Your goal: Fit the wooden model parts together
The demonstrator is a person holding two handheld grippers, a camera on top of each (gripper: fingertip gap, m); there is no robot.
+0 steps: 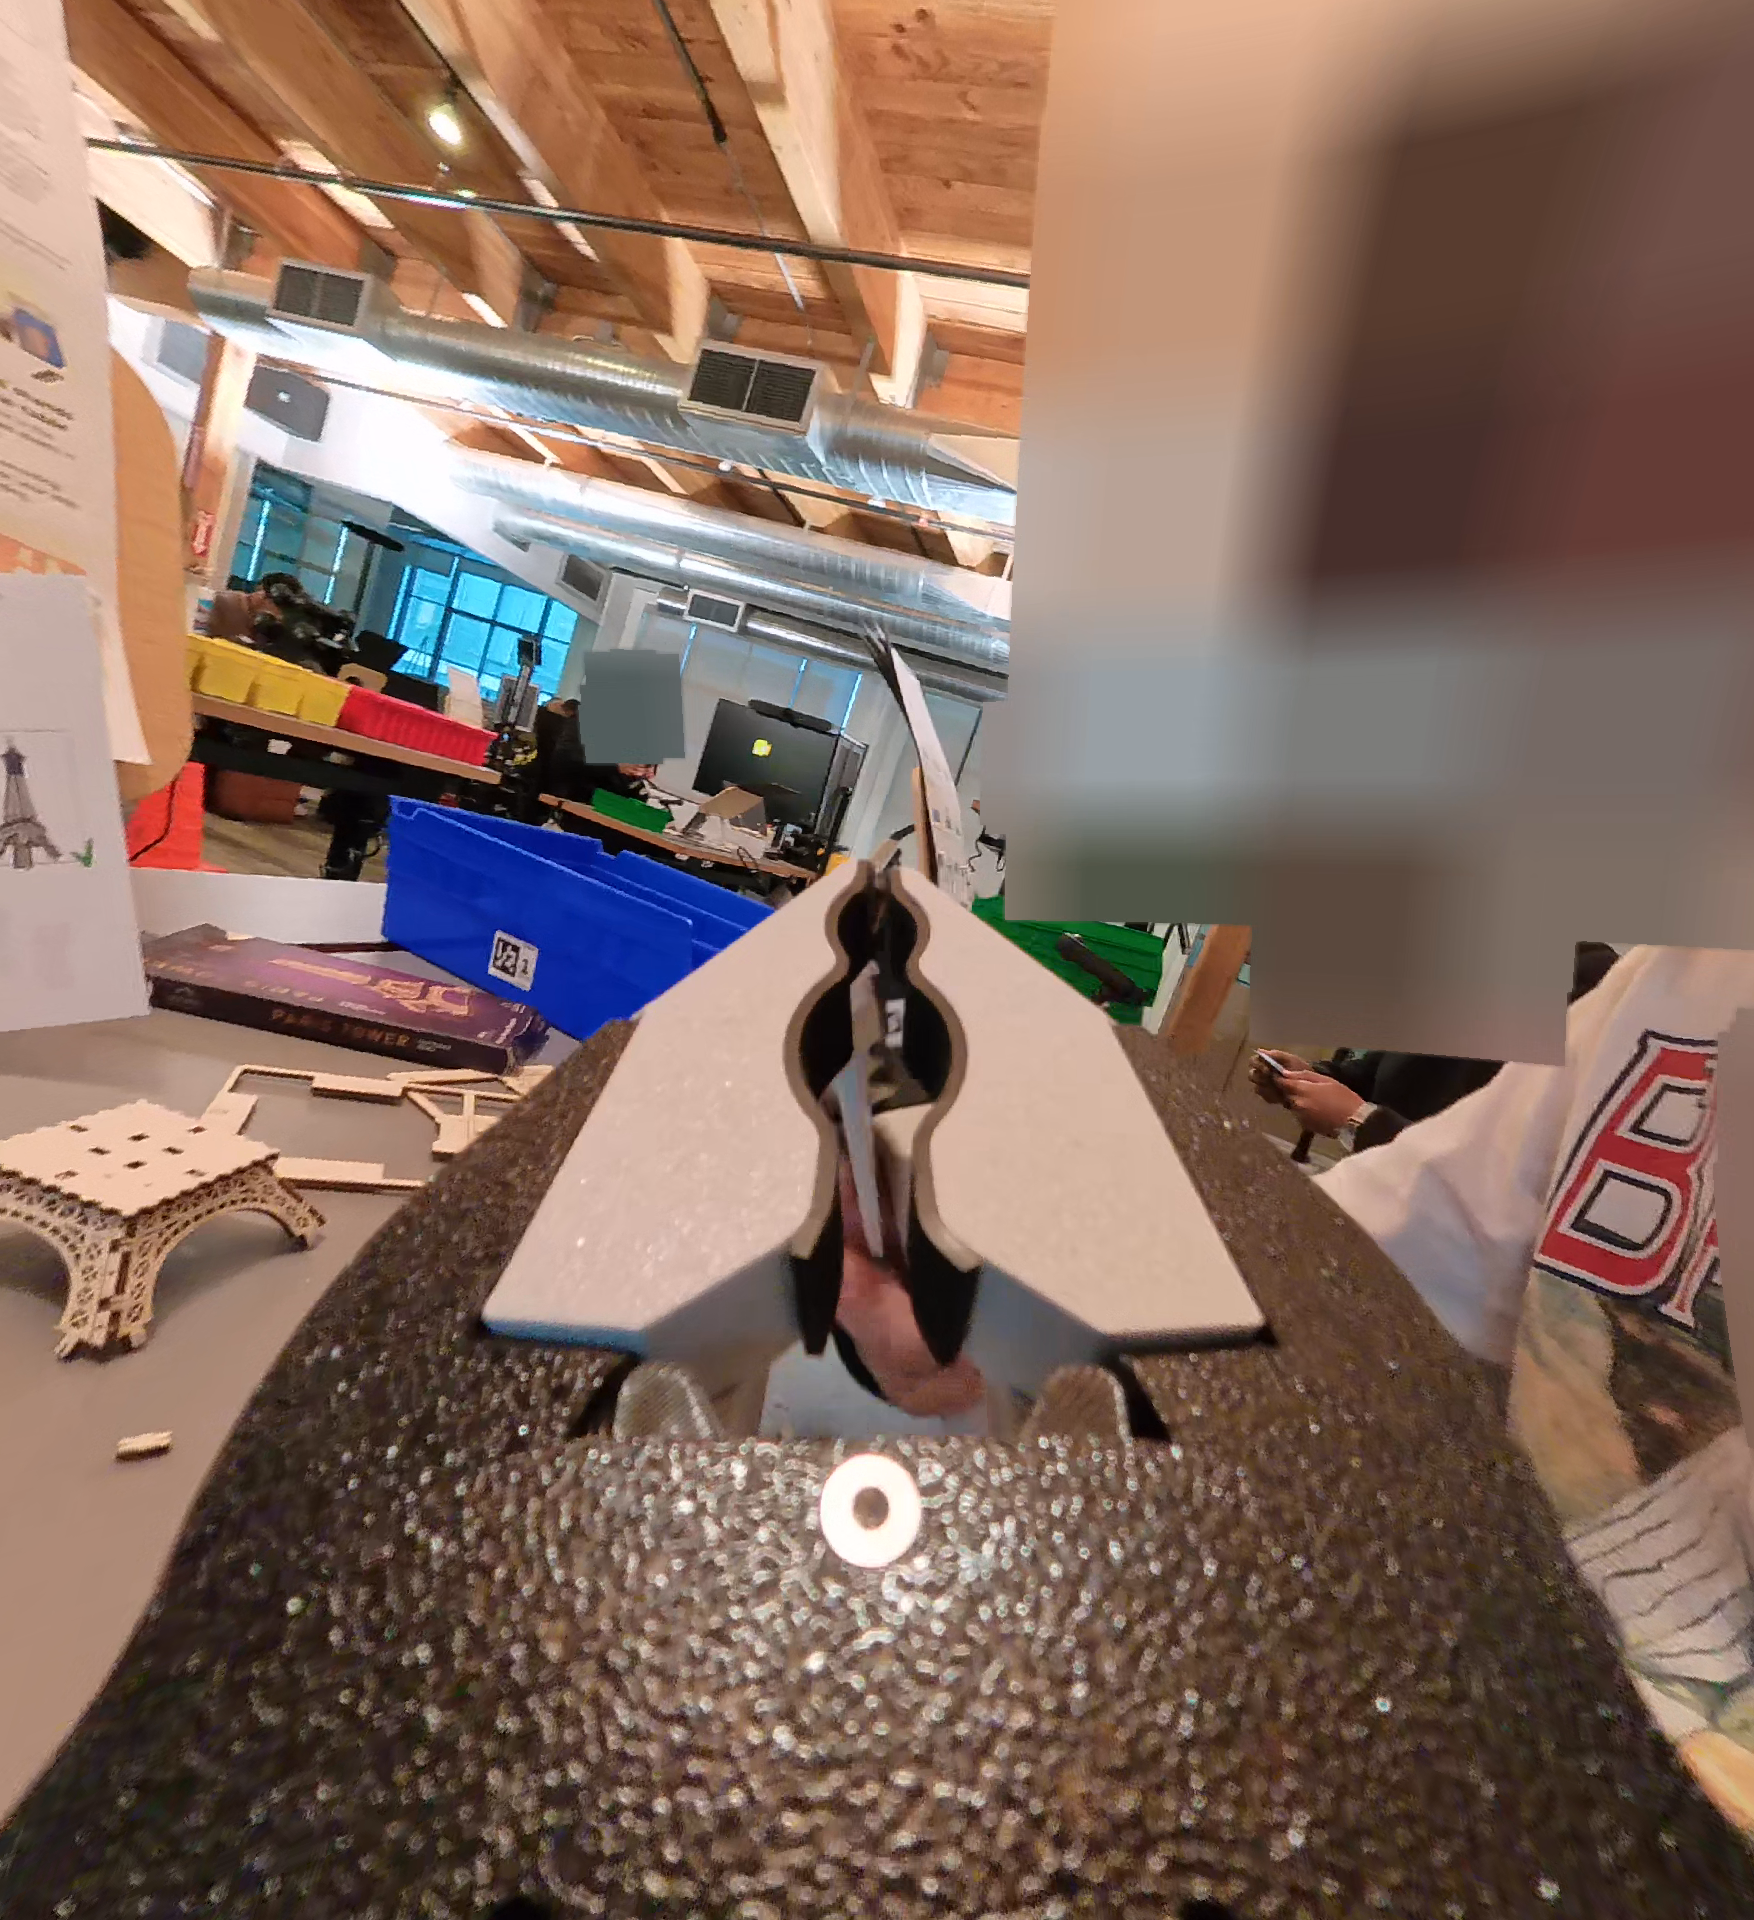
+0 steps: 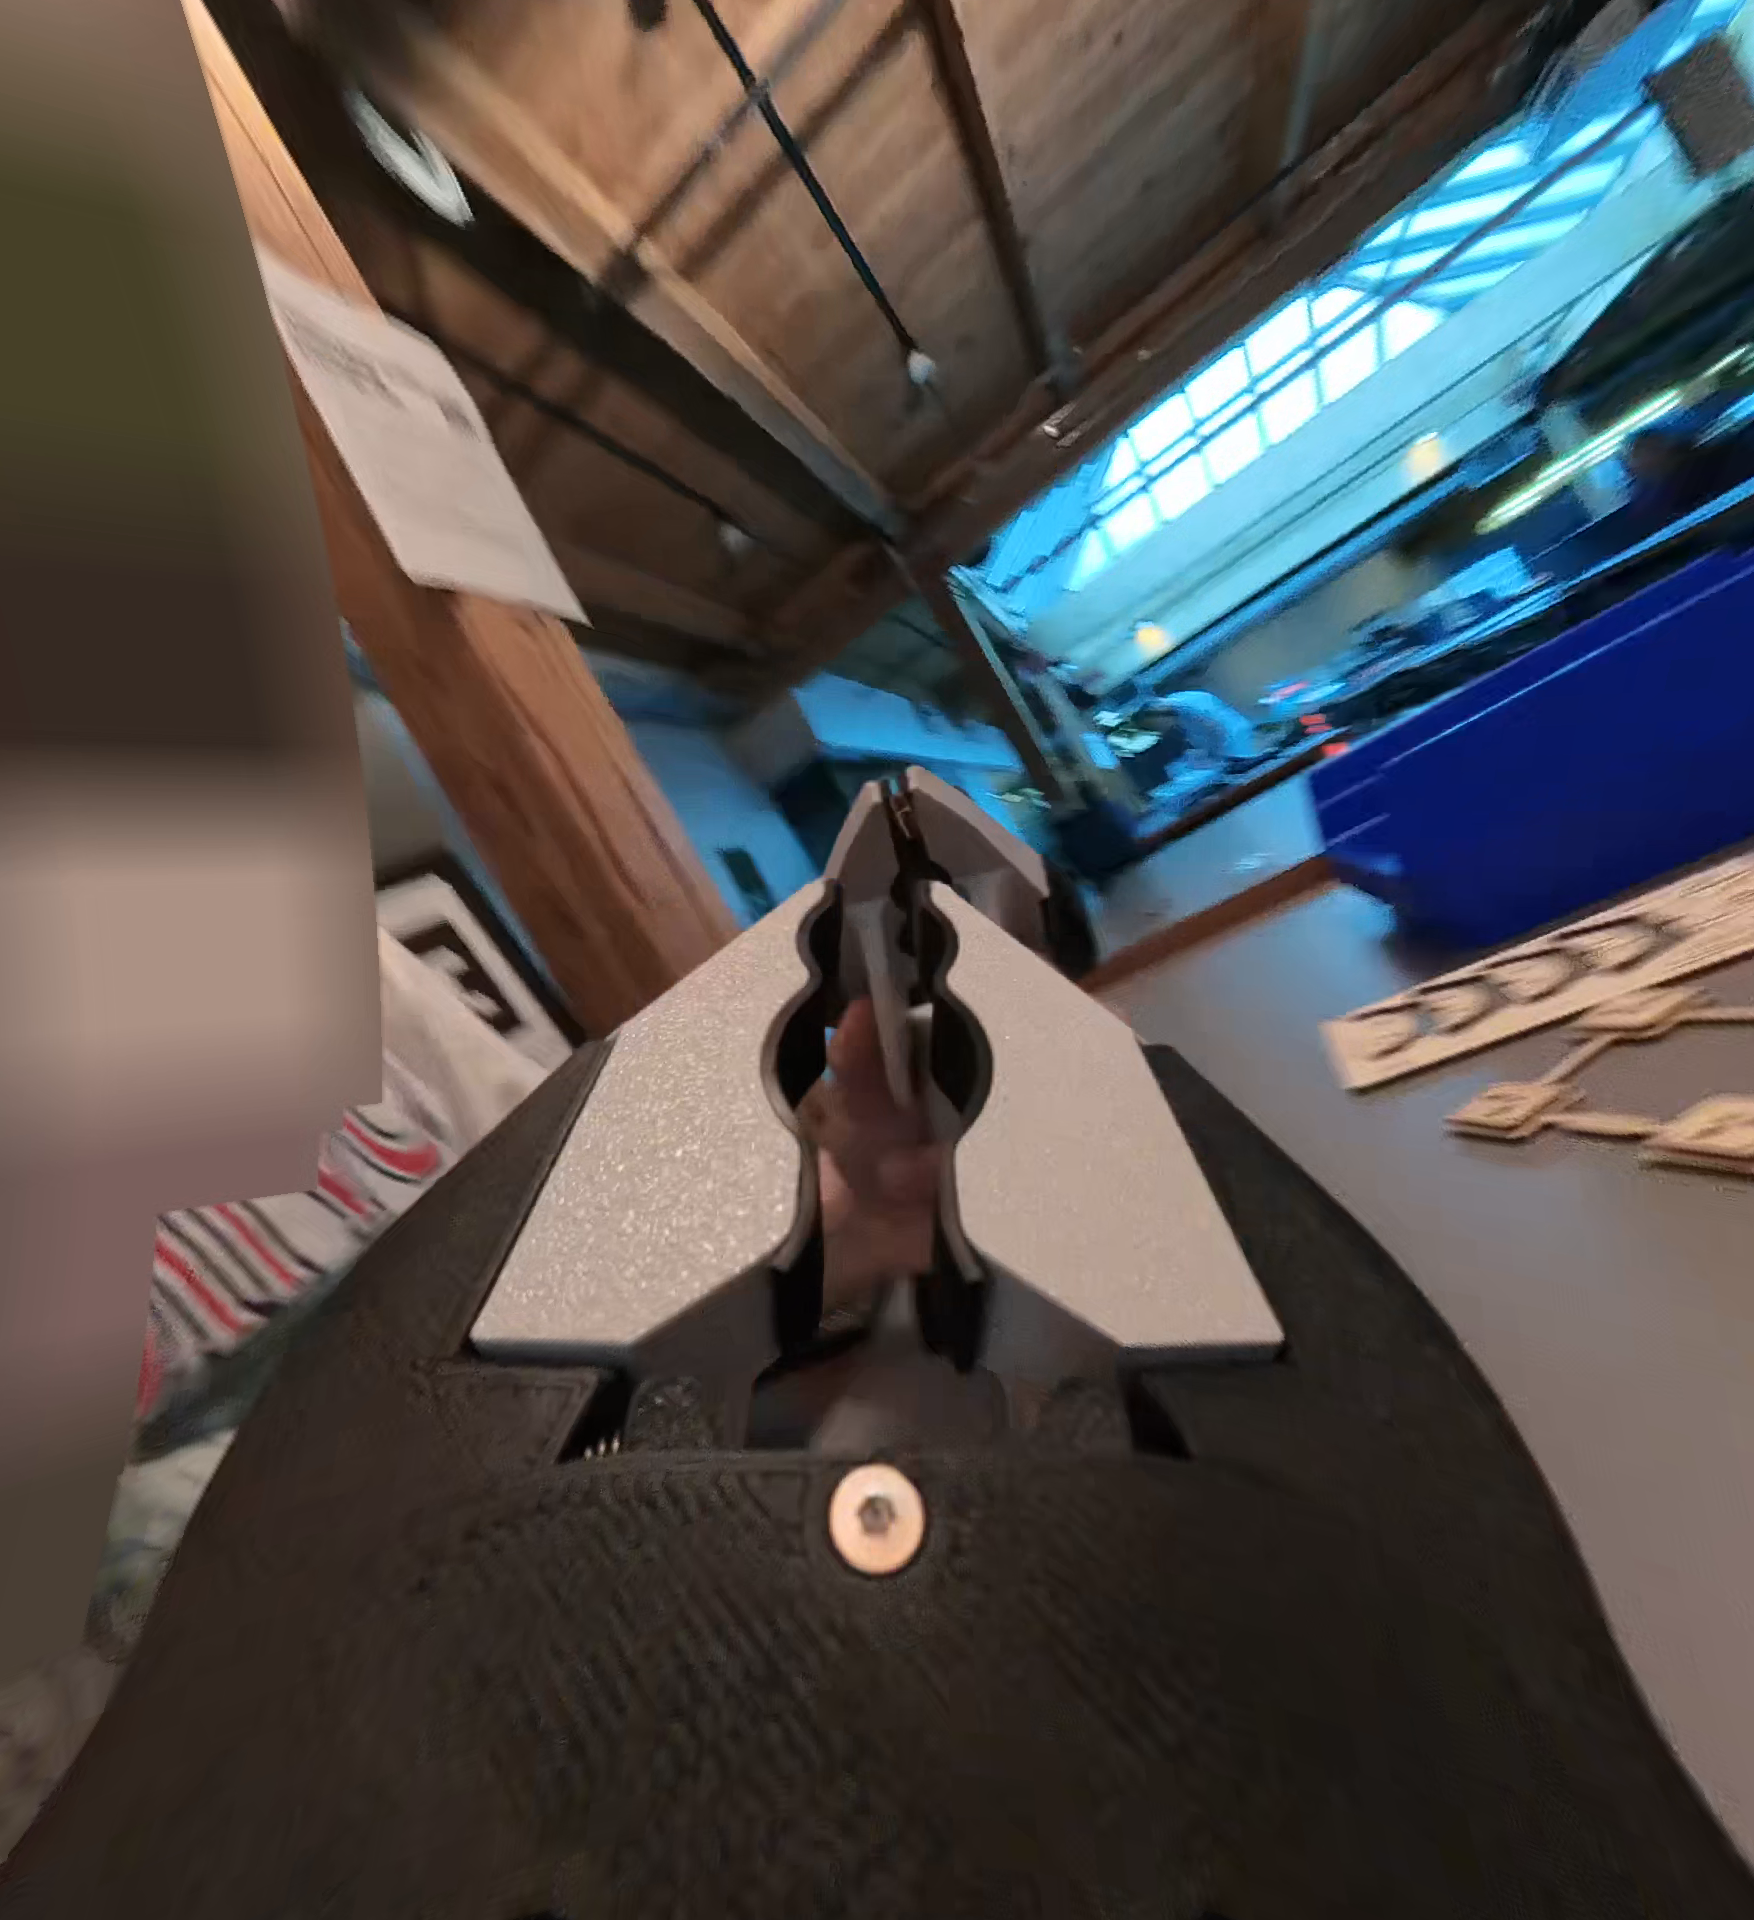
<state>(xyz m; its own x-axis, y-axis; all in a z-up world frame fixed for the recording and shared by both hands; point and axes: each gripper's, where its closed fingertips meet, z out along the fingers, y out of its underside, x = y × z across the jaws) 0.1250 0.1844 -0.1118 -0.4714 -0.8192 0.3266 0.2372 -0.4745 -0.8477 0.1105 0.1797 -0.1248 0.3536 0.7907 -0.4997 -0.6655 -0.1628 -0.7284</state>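
My left claw (image 1: pixel 878 894) is up in the air and pointing away from the table (image 1: pixel 11 1558). Its two grey fingers (image 1: pixel 686 1143) are closed tight at the tips, and I see no wood between them. My right claw (image 2: pixel 899 795) is also up high, tipped sideways, and pressed shut at the tip. It holds nothing that I can see. That view is blurry, so I cannot be sure of small things.

The wooden tower base (image 1: pixel 120 1195) stands on its four legs on the table, down low and to the left of my left claw, well apart from it. Flat wooden pieces (image 1: pixel 364 1101) lie just behind it, near a long dark box (image 1: pixel 333 1003) and a blue bin (image 1: pixel 561 925). From my right claw, more flat wooden sheets (image 2: pixel 1579 987) lie on the table to the right, well apart.

Here is what I think could go wrong. Both claws are far from the parts, so I must swing down a long way. If I come down fast, I could knock the tower base over or snap its thin legs. If I forget to open a claw first, it will just push a piece away. The flat pieces lie close together, so I could grab the wrong one or two at once.
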